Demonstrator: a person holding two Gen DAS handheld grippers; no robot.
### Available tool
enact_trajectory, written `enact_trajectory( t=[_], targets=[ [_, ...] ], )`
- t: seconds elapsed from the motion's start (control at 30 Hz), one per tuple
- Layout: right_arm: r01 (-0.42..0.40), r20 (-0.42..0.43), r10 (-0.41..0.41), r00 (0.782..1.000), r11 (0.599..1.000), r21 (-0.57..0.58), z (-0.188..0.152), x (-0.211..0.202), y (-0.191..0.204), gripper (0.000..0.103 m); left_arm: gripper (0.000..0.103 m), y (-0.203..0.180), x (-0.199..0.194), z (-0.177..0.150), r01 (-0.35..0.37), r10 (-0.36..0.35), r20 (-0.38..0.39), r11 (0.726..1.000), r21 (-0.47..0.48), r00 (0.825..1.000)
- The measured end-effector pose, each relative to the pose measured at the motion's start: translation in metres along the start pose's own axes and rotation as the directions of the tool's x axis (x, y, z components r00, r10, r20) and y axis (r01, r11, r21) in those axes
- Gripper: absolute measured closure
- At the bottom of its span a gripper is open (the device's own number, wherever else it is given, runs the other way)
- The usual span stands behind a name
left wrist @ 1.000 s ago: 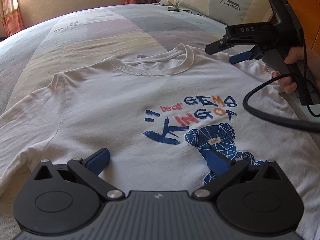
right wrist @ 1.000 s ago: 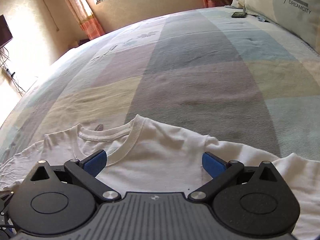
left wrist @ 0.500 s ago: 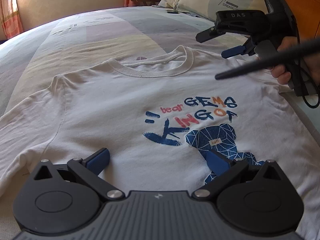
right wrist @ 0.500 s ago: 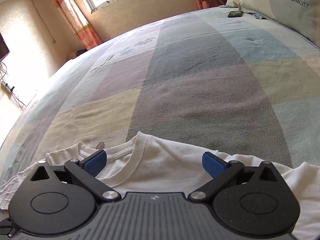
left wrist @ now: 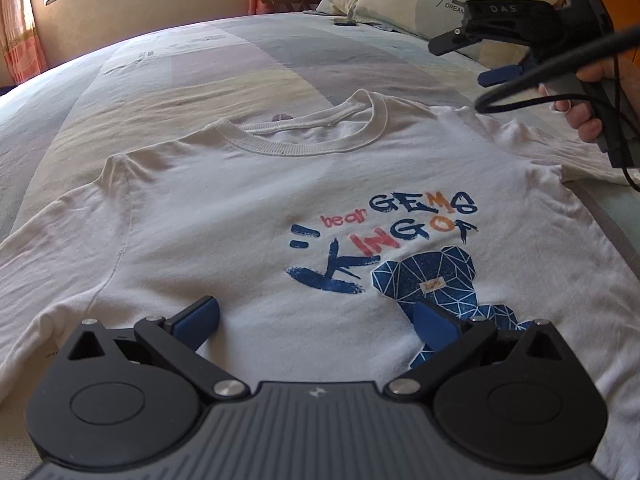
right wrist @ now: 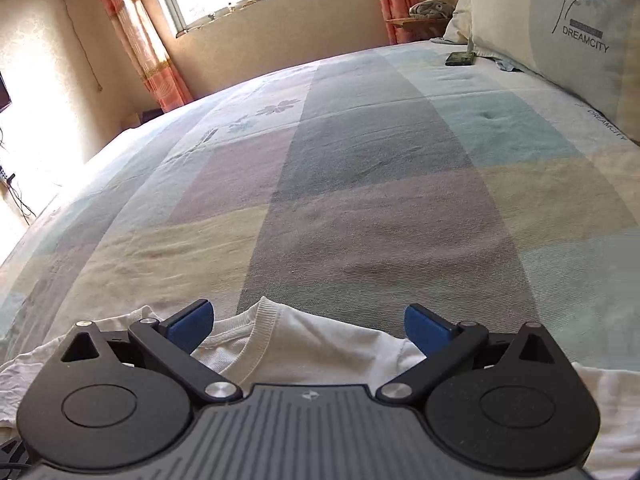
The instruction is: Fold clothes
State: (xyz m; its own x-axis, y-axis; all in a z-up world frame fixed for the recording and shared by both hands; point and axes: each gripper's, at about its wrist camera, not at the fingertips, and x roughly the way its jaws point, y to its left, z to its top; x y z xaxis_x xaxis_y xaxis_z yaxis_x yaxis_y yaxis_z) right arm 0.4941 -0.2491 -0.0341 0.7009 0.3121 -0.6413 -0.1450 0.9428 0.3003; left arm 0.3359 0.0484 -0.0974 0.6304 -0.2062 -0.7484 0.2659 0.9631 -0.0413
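Both the left gripper [left wrist: 316,320] and right gripper [right wrist: 308,322] gape wide (gripping nothing) over the white T-shirt [left wrist: 248,208].

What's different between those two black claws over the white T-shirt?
The left claw sits low over the T-shirt near its blue bear print, while the right claw is up by the collar and shoulder. In the left wrist view, the right claw is lifted clear of the cloth; whether the left claw touches the cloth cannot be told. Both are open, black with blue pads, holding nothing.
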Motion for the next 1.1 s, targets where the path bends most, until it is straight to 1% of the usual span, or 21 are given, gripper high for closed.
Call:
enact_trajectory(
  t=[0.07,0.13,0.2,0.27,0.33,0.4,0.5,0.53,0.63,0.67,0.7,0.73,0.83,0.93,1.0,1.03,1.1],
  targets=[
    [0.033,0.032,-0.033,0.999,0.999,0.019,-0.007,-0.028,-0.021,0.0,0.001,-0.002,0.0,0.001,-0.017,0.017,0.001,1.0,-0.002,1.0],
    [0.092,0.049,-0.094,0.994,0.995,0.034,-0.017,-0.049,-0.045,0.0,0.001,-0.005,-0.001,0.003,-0.037,0.037,0.0,0.999,-0.017,0.999],
    [0.183,0.044,-0.186,0.982,0.981,0.066,-0.03,-0.066,-0.079,0.0,0.001,-0.006,-0.001,0.006,-0.046,0.046,-0.004,0.999,-0.027,0.999],
    [0.261,0.024,-0.265,0.964,0.958,0.117,-0.044,-0.075,-0.112,0.0,0.001,-0.008,-0.002,0.009,-0.048,0.048,-0.002,0.998,-0.031,0.999],
    [0.286,0.023,-0.294,0.956,0.944,0.166,-0.059,-0.08,-0.144,0.0,0.001,-0.011,-0.002,0.012,-0.047,0.047,0.0,0.998,-0.032,0.999],
    [0.283,0.02,-0.293,0.956,0.939,0.194,-0.07,-0.082,-0.172,0.0,0.001,-0.013,0.001,0.015,-0.038,0.037,-0.019,0.998,-0.046,0.999],
    [0.26,0.07,-0.276,0.958,0.947,0.187,-0.082,-0.09,-0.205,0.0,0.001,-0.017,0.005,0.017,-0.034,0.031,-0.04,0.996,-0.084,0.999],
    [0.275,0.08,-0.294,0.953,0.942,0.191,-0.083,-0.096,-0.214,0.0,0.001,-0.018,0.006,0.018,-0.034,0.031,-0.039,0.996,-0.086,0.999],
    [0.376,0.105,-0.409,0.907,0.895,0.241,-0.084,-0.118,-0.243,0.0,0.001,-0.021,0.007,0.021,-0.038,0.034,-0.039,0.995,-0.093,0.999],
    [0.409,0.098,-0.449,0.888,0.869,0.278,-0.085,-0.126,-0.254,0.0,0.001,-0.022,0.008,0.022,-0.038,0.035,-0.039,0.995,-0.095,0.999],
    [0.435,0.09,-0.483,0.871,0.844,0.314,-0.085,-0.135,-0.263,0.0,0.001,-0.022,0.008,0.023,-0.036,0.032,-0.039,0.995,-0.096,0.999],
    [0.443,0.094,-0.499,0.862,0.83,0.339,-0.086,-0.143,-0.269,0.0,0.001,-0.023,0.009,0.024,-0.034,0.031,-0.039,0.995,-0.097,0.999],
    [0.424,0.144,-0.492,0.858,0.839,0.342,-0.09,-0.165,-0.279,0.0,0.001,-0.027,0.013,0.026,-0.042,0.038,-0.049,0.996,-0.078,0.998],
    [0.434,0.131,-0.48,0.868,0.859,0.272,-0.086,-0.159,-0.286,0.0,0.001,-0.03,0.016,0.027,-0.056,0.052,-0.058,0.997,-0.061,0.997],
    [0.443,0.099,-0.472,0.876,0.869,0.221,-0.082,-0.147,-0.292,0.0,0.001,-0.031,0.015,0.027,-0.058,0.054,-0.061,0.996,-0.062,0.997],
    [0.464,0.076,-0.488,0.87,0.861,0.208,-0.08,-0.14,-0.296,0.0,0.001,-0.03,0.015,0.028,-0.058,0.053,-0.063,0.996,-0.065,0.997],
    [0.502,0.057,-0.524,0.85,0.838,0.214,-0.08,-0.138,-0.31,0.0,0.001,-0.03,0.014,0.028,-0.06,0.056,-0.063,0.996,-0.072,0.996]
  ],
)
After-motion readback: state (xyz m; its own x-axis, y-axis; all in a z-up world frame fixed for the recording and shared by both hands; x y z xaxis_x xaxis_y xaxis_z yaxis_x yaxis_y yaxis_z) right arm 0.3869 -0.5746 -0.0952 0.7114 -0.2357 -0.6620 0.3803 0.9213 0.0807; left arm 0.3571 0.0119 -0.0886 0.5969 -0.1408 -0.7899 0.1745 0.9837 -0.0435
